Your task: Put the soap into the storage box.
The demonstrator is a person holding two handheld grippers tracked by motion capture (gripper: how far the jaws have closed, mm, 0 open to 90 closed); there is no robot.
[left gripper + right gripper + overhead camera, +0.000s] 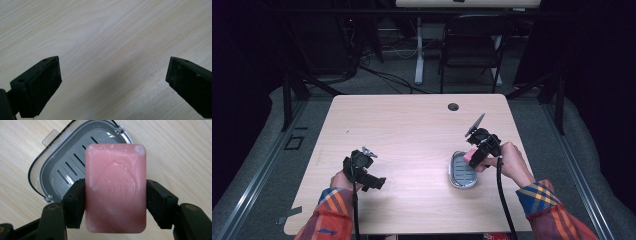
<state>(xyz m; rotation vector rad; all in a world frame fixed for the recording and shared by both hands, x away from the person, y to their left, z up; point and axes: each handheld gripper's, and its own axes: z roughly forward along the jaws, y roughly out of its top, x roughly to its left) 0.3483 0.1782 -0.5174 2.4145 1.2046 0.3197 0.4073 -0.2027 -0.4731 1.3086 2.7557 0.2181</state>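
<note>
- Holding a pink bar of soap [115, 188] by its long sides, the right gripper [115, 202] has both pads pressed on the bar, just above the near right edge of a grey soap dish [66, 167].
- Slotted grey drain insert lines the soap dish [462, 171]; nothing lies inside it, and a clear rim with a small tab runs around it.
- Embossed lettering inside an oval marks the soap's face, too soft and reversed to read.
- At the near left of the table [412, 130], the left gripper [364, 172] has its jaws spread wide with bare wood between them [113, 75].
- Wide free tabletop lies between the two grippers and toward the far edge, where a small round hole [453, 106] sits.
- Dish and soap sit at the right, near that edge.
</note>
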